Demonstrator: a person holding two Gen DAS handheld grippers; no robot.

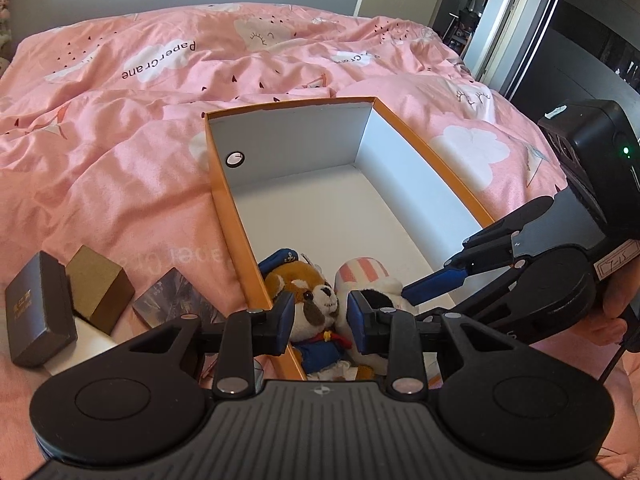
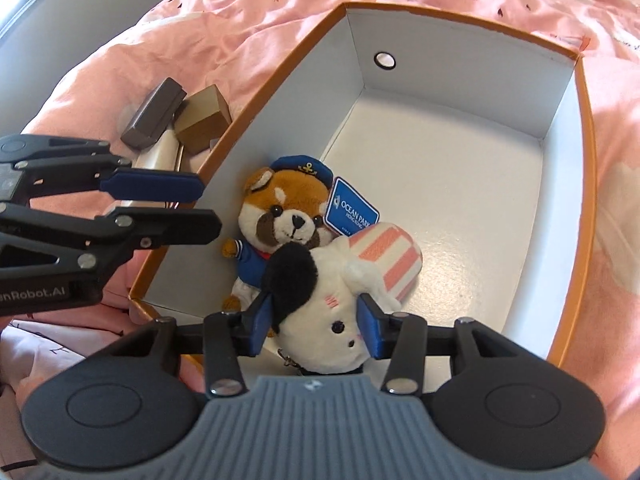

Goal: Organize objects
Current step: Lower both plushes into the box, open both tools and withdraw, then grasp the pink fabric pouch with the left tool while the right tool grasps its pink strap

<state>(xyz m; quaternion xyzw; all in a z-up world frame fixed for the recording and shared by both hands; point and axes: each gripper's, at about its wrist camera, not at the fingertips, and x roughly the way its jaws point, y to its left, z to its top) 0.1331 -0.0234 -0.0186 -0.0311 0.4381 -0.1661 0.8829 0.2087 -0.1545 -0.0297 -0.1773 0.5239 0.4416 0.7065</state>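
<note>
An orange shoebox (image 1: 224,208) (image 2: 586,128) with a white inside lies open on the pink bed. In its near corner sits a red panda plush (image 1: 308,290) (image 2: 280,208) in a blue sailor cap, with a blue tag (image 2: 352,210). Against it lies a white plush (image 2: 332,312) (image 1: 366,272) with a black ear and a pink striped hat. My right gripper (image 2: 316,324) (image 1: 412,304) points down into the box, and its blue pads press on the white plush's head from both sides. My left gripper (image 1: 322,320) (image 2: 208,208) hovers over the box's near left wall, open and holding nothing.
Left of the shoebox on the duvet lie a dark case (image 1: 36,312) (image 2: 154,114), a gold-brown box (image 1: 100,292) (image 2: 204,118) and a flat patterned box (image 1: 176,298). The far half of the shoebox floor (image 2: 460,184) is bare. A doorway (image 1: 472,8) opens beyond the bed.
</note>
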